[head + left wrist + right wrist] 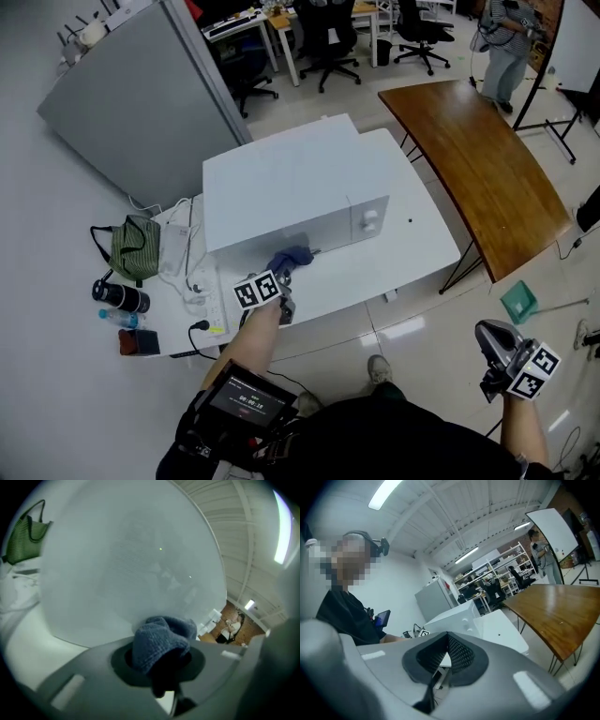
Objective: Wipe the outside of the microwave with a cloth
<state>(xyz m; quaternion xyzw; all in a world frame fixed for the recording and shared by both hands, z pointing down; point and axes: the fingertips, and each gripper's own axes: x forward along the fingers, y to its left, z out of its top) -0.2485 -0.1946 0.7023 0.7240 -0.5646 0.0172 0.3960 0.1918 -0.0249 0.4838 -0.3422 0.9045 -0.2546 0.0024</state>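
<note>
Tightly, left gripper [285, 281] pinches cloth [292, 257] against microwave [281, 187]; right gripper [446, 641] closed.

Microwave [281, 187]: plain white throughout.
Cloth [161, 637]: dusty blue, coarse looped weave seen.
White table [422, 258]: unpatterned.
Wooden table [478, 159]: warm brown, grain streaked lengthwise, carried on black legs.
Left claw [161, 663]: grey shell, black pads.
Marker cube [258, 289]: printed in black squares on white.
Right claw [446, 656]: grey shell, pads black with fine mesh texture.
Bag [136, 246]: green, crossed by thin dark stripes, black handles.
Partition [131, 103]: flat grey.
Dustpan [518, 302]: teal.
</note>
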